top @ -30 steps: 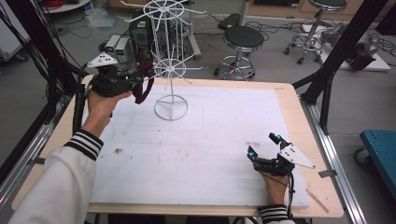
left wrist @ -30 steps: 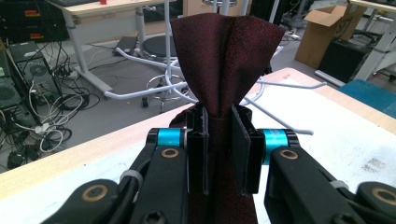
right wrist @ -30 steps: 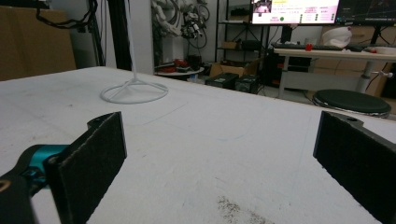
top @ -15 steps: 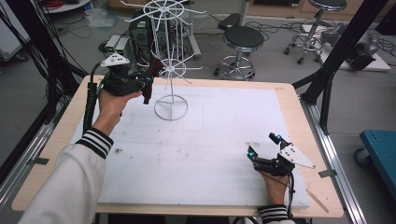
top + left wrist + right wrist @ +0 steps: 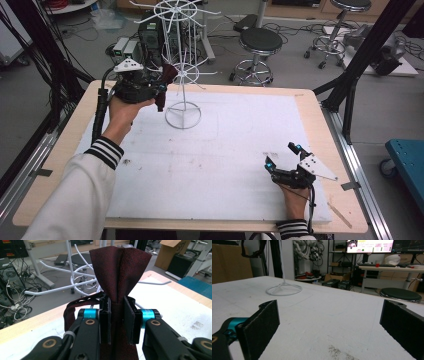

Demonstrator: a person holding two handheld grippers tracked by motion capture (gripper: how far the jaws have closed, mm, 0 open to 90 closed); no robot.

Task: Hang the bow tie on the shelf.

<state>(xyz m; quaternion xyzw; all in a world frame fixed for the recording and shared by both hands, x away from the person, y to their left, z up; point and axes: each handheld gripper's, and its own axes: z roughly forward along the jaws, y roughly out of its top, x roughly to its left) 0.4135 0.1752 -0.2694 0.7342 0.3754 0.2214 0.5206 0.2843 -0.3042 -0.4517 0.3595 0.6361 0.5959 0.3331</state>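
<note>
Left gripper view shows left gripper (image 5: 117, 317) pinching maroon cloth (image 5: 120, 270); right gripper (image 5: 282, 156) gapes wide.

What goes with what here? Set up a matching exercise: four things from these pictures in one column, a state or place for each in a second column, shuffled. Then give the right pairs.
Column one:
1. left tool
2. right tool
3. dark red cloth
4. white wire rack

Column two:
A. stands on its ring base at the far side of the white mat
B. open, low over the mat's near right corner
C. shut on fabric, raised beside the rack
D. pinched between two black jaws, flaring out above them

Pairs: 1-C, 2-B, 3-D, 4-A
</note>
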